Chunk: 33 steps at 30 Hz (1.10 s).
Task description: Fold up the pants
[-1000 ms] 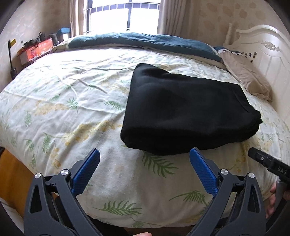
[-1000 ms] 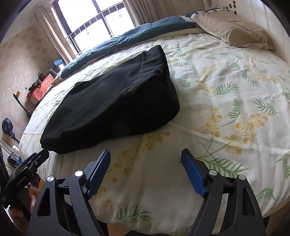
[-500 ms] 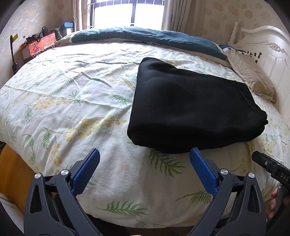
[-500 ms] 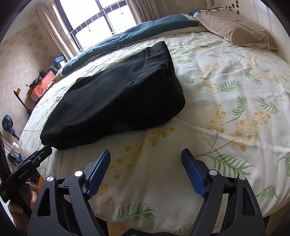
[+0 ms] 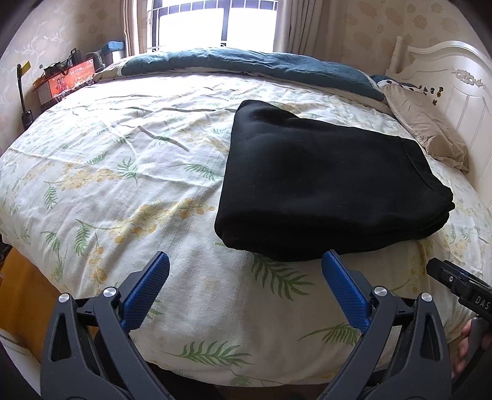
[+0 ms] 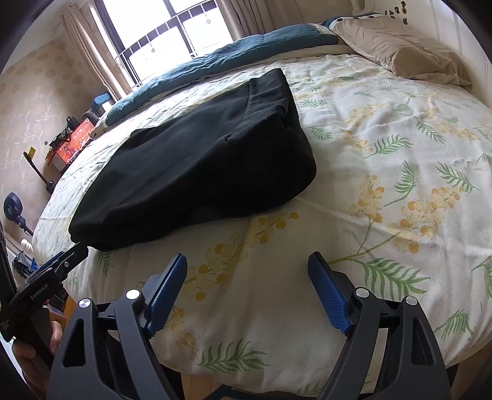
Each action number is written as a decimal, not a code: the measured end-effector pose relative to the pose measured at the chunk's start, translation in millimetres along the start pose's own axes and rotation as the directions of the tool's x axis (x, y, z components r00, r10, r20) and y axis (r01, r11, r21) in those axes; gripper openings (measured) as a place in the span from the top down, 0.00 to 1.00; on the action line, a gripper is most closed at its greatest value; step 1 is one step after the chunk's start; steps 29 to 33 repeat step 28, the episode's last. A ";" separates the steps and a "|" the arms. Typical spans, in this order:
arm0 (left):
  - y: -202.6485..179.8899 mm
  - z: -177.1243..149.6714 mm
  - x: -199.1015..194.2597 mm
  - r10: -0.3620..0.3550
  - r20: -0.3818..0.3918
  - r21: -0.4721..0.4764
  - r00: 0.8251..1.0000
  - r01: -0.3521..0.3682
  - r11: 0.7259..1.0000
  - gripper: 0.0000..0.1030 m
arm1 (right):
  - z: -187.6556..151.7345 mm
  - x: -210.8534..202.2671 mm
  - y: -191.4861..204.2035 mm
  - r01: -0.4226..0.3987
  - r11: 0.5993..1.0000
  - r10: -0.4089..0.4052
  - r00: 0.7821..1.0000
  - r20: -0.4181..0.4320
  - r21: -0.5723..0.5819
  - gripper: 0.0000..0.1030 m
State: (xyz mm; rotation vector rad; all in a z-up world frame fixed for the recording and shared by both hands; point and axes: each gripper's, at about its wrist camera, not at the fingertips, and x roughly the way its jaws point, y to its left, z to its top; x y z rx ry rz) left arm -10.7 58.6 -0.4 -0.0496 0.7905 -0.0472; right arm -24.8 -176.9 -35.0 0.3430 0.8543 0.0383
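Folded pants (image 5: 326, 187) are laid flat on the bed (image 5: 123, 172); both grippers (image 5: 246, 289) (image 6: 247, 292) are held spread and empty nearby; folding appears finished.

This is a bedroom in a home. A wide bed (image 5: 123, 190) fills most of both views, spread with a cream cover printed with green fern leaves and yellow blossoms. Along its far edge, at the top of the frame, lies a dark teal quilt (image 5: 252, 63). At the upper right stands a carved white headboard (image 5: 455, 80) with a beige pillow (image 5: 430, 129) against it. Behind the bed, at top centre, a bright window (image 5: 212, 24) with railings is framed by pale curtains (image 6: 83, 46). The walls carry floral wallpaper (image 5: 369, 27), and at the upper left an orange printed box (image 5: 67, 81) sits beside the bed.
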 end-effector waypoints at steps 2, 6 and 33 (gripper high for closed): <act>-0.5 0.6 -0.8 -0.002 0.002 0.003 1.000 0.002 1.000 0.04 | -0.4 0.2 0.0 -0.001 1.000 0.001 1.000 -0.001 0.000 0.22; -2.3 1.1 -2.7 -0.002 0.008 0.012 1.000 0.002 1.000 0.04 | -1.1 0.2 0.3 -0.002 1.000 0.002 1.000 -0.001 -0.001 0.22; 56.1 114.2 18.9 0.044 0.107 -0.011 0.993 -0.043 0.999 0.02 | 90.5 -21.5 -2.9 -0.115 0.991 0.119 0.991 0.061 -0.076 0.22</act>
